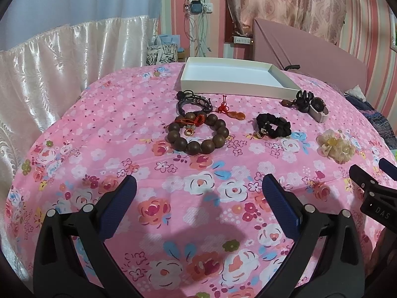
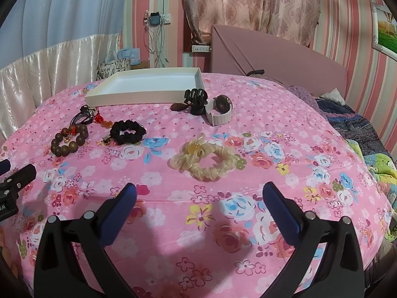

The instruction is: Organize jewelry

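Left gripper (image 1: 198, 191) and right gripper (image 2: 198, 193): fingers spread wide, holding nothing, poised above floral bedsheet (image 1: 124, 129). Wooden bead bracelet (image 1: 198, 134) at 12 o'clock of left; cream scrunchie (image 2: 206, 160) at 12 o'clock of right. White tray (image 1: 238, 84) beyond, bare inside, likely meant as destination.

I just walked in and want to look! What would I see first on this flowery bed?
First the bright pink flowered bedspread, with a big empty white tray near its far edge. In front of the tray lie the shiny things: a brown wooden bead bracelet to the left, a black scrunchie in the middle and a fluffy cream scrunchie closest to the right gripper. Both it and the left gripper hang open, holding nothing.
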`<action>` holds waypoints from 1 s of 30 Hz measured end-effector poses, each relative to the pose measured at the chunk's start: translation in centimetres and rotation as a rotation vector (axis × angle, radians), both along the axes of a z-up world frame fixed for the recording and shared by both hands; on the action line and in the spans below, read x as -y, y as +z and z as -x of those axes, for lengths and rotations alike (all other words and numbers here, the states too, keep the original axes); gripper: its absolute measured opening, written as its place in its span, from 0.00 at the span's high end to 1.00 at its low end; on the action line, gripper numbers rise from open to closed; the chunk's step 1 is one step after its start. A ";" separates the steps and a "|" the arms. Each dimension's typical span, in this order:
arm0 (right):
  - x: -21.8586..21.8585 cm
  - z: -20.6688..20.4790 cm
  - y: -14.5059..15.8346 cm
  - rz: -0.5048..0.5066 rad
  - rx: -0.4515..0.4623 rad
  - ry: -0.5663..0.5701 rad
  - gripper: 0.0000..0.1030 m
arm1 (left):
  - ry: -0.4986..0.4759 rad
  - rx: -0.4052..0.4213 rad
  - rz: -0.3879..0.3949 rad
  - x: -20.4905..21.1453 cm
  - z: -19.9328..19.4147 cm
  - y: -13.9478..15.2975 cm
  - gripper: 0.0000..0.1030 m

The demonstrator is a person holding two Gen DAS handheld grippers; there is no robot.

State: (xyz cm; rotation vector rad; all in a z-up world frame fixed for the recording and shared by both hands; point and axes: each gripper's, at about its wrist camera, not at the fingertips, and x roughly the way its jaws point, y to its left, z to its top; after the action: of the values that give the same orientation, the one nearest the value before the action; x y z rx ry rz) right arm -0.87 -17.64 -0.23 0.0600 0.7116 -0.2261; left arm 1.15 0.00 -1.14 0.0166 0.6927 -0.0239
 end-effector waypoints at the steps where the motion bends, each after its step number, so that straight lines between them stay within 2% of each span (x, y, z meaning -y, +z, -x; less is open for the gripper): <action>1: 0.0 0.0 0.0 0.001 -0.001 0.000 0.02 | 0.000 0.000 0.001 0.0 -0.1 0.0 0.03; 30: -0.3 -0.9 -0.8 0.015 -0.043 0.016 0.02 | -0.012 -0.022 0.007 0.2 -0.9 -0.4 0.03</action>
State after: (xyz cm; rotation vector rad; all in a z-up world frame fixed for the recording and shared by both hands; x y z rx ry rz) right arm 0.07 -17.34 -1.04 0.0356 0.7527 -0.2181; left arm 2.06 -0.20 -1.56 0.0142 0.7146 -0.0384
